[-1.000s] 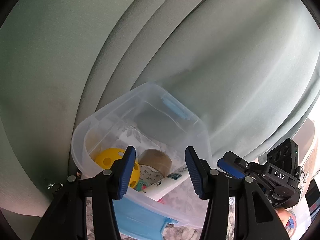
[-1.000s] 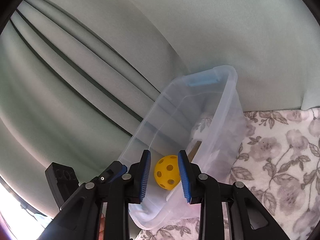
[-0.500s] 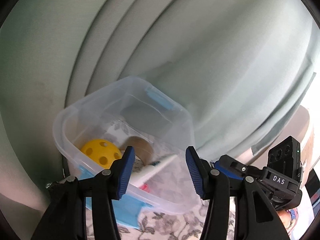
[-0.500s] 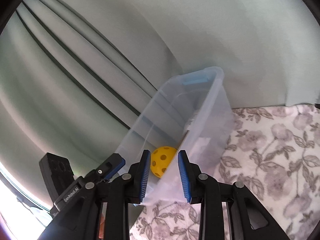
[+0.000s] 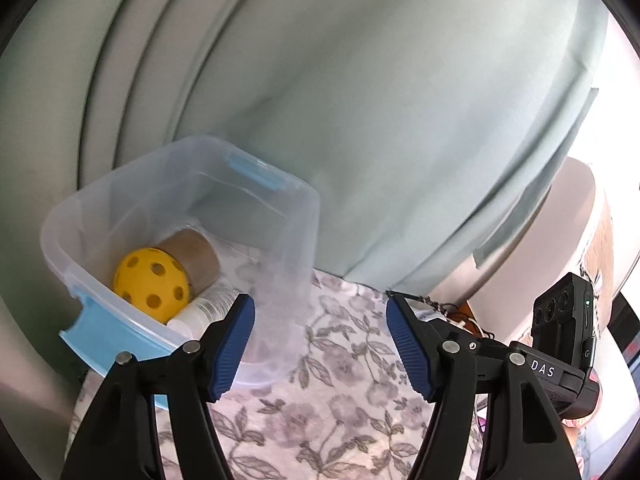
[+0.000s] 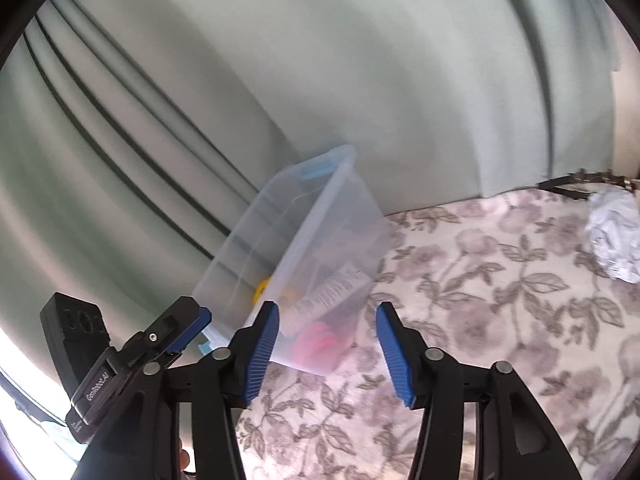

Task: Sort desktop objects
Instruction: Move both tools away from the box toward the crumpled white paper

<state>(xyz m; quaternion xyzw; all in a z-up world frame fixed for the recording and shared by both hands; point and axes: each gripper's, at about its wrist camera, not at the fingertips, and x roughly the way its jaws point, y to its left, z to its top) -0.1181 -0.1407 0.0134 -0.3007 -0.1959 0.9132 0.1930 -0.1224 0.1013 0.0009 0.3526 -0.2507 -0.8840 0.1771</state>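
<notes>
Clear bin (image 5: 256, 216) at desk's back edge against the curtain (image 5: 360, 80), corralling yellow ball (image 5: 150, 282), tape roll (image 5: 200, 256). Left gripper (image 5: 320, 344), right gripper (image 6: 326, 350): jaws spread, empty. Crumpled paper (image 6: 612, 232) lies loose near desk's right edge.

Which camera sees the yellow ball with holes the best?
The left wrist view. It looks down into the clear plastic bin, so the yellow plastic ball with holes shows almost whole, beside a brown cardboard roll. In the right wrist view only a small yellow sliver peeks through the bin's cloudy wall.
</notes>
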